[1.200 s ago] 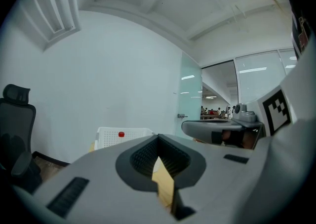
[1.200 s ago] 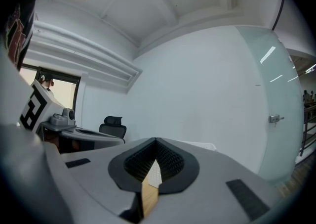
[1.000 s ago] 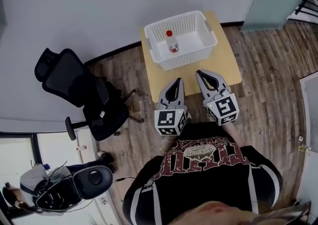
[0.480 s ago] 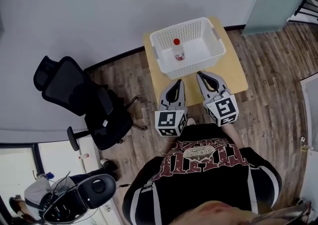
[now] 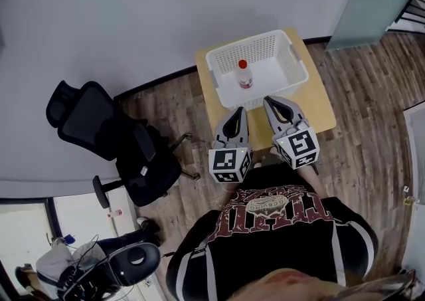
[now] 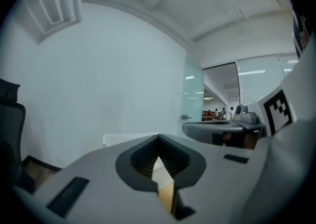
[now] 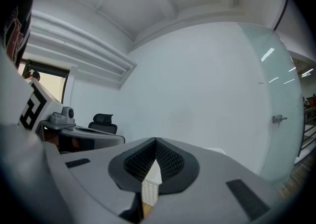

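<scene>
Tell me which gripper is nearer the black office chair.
Left. The left gripper is at the table's left edge, the side facing the black office chair. The right gripper is farther right, before the white basket, with the left gripper between it and the chair.

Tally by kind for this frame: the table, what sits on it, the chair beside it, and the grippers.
White plastic mesh basket: 1
Clear bottle with red cap, standing in the basket: 1
Small light wooden table: 1
Black office chair: 1
Grey handheld grippers, left gripper and right gripper: 2
Total: 6
</scene>
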The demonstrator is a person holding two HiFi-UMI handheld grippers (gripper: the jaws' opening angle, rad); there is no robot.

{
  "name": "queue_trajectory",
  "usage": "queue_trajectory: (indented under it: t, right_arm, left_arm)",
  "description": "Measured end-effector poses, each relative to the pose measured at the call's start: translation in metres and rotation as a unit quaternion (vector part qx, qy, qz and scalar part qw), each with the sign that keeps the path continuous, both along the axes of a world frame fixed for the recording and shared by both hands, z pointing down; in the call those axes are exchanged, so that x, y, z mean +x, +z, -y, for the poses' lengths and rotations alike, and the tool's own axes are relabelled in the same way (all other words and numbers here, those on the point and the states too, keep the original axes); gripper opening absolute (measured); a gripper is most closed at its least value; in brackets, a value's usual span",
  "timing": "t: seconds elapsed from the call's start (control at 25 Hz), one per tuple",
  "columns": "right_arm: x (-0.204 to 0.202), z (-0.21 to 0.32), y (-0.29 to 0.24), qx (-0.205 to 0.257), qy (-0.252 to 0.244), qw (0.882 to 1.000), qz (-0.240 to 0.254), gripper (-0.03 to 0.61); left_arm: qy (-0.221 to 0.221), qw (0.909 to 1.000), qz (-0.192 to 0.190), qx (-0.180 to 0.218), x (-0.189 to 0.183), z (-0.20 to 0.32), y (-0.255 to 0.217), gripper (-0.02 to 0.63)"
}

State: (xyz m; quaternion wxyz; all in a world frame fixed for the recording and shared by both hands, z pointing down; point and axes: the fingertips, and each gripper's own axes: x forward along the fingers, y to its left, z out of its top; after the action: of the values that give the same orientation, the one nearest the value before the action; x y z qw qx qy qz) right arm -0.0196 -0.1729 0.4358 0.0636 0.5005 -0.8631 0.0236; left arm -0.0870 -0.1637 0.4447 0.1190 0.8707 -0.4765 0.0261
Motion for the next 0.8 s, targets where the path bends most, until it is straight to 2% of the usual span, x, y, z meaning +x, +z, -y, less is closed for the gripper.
queue_trajectory:
  t: [0.32, 0.8]
  right_arm:
    - [0.001, 0.038, -0.011, 0.002, -0.029, 1.0, -0.006, 0.017]
    - [0.0, 0.091, 0.011, -0.038, -0.072, 0.996, -0.022, 0.017]
  left_arm:
    - [-0.027, 0.9996, 0.003, 0.003, 0.003, 0.034, -0.01, 0.027]
    - [-0.071, 0.9975, 0.007, -0.009, -0.001, 0.064, -0.009, 0.027]
